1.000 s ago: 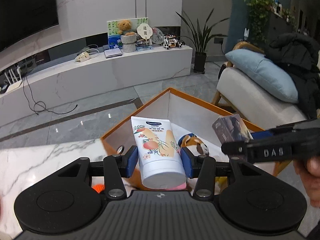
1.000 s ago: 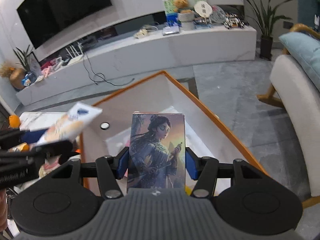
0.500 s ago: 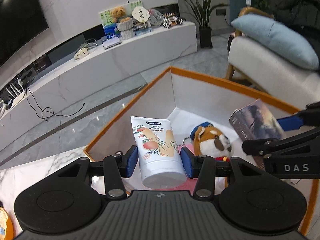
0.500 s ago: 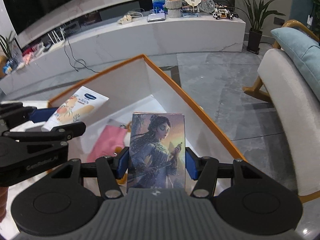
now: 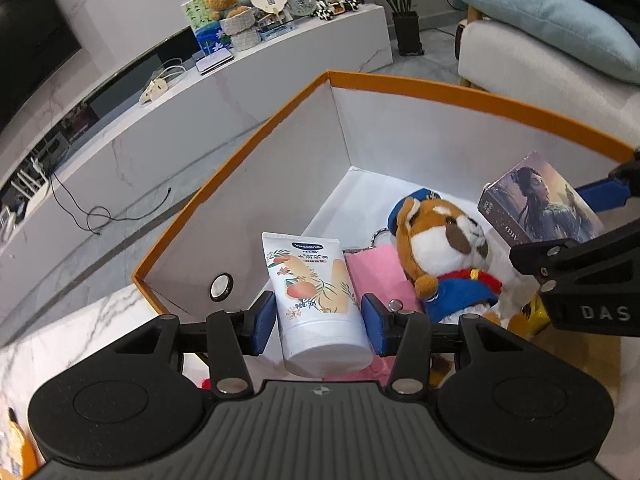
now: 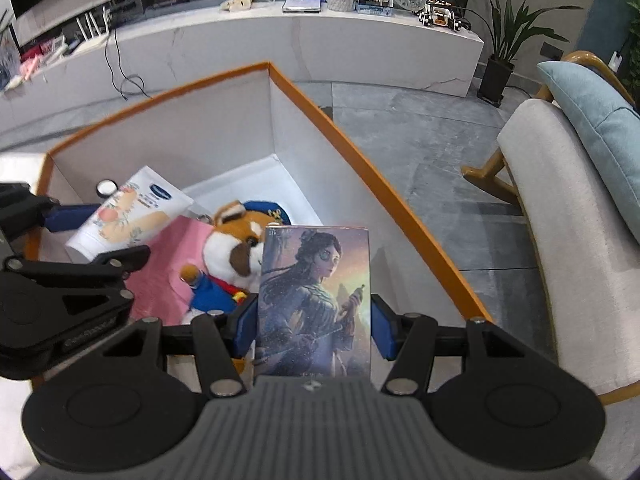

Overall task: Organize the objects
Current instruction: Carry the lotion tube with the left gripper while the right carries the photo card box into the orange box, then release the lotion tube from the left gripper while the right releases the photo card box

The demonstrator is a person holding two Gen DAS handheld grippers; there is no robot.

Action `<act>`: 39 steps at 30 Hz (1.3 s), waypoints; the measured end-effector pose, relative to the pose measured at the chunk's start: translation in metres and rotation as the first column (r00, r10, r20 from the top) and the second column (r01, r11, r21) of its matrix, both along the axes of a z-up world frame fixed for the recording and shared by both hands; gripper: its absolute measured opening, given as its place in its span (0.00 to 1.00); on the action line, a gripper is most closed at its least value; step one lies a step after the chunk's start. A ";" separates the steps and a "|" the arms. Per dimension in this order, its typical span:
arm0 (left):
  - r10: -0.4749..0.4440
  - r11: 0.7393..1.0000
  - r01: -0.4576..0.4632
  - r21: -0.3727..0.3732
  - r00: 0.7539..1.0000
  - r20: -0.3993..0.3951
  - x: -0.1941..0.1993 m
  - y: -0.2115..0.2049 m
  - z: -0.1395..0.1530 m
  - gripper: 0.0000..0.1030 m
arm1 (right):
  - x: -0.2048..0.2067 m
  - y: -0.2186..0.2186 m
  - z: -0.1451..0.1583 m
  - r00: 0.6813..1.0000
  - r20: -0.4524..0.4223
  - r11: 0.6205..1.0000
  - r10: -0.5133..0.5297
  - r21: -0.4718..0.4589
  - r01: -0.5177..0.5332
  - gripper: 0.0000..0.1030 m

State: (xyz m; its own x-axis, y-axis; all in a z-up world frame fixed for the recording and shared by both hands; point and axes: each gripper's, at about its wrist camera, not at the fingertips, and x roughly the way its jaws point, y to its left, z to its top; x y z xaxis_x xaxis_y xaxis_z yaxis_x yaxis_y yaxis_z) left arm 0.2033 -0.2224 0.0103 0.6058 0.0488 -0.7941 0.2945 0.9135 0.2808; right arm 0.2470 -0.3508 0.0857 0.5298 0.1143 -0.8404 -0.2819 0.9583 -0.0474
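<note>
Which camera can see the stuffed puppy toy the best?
The left wrist view. There the plush dog lies in the orange-edged box with its face, hat and blue outfit showing. In the right wrist view, the picture card box covers part of it.

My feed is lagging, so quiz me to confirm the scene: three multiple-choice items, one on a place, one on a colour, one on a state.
1. Where does the plush dog lie?
A. in the box
B. on the sofa
C. on the floor

2. What colour is the box rim?
A. green
B. orange
C. black

3. What is the left hand-held gripper doing?
A. standing open and empty
B. clamping the plush dog
C. clamping the lotion tube

Answers:
1. A, it lies on the pink cloth inside the walls.
2. B, an orange edge tops the white walls.
3. C, the blue pads press the tube's sides.
</note>
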 end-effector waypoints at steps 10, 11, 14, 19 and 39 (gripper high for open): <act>-0.079 0.972 0.084 0.218 0.996 -0.034 -0.006 -0.023 -0.024 0.55 | 0.005 0.009 -0.007 1.000 -0.019 0.999 0.017 -0.044 -0.018 0.59; -0.084 0.971 0.089 0.222 0.996 -0.032 -0.006 -0.025 -0.024 0.56 | 0.005 0.009 -0.009 0.999 -0.029 0.998 0.021 -0.055 -0.022 0.60; -0.077 0.983 0.084 0.163 0.996 -0.047 -0.006 -0.021 -0.021 0.65 | 0.006 0.010 -0.008 0.999 -0.031 0.998 0.017 -0.058 -0.019 0.67; -0.107 0.984 0.108 0.140 0.994 -0.012 -0.013 -0.019 -0.014 0.77 | 0.004 0.004 0.007 1.000 0.011 1.000 -0.002 0.004 0.002 0.71; 0.025 0.998 -0.007 -0.065 0.957 0.288 -0.042 0.079 0.074 0.78 | -0.007 0.014 0.031 0.986 0.167 0.995 -0.018 0.097 0.001 0.73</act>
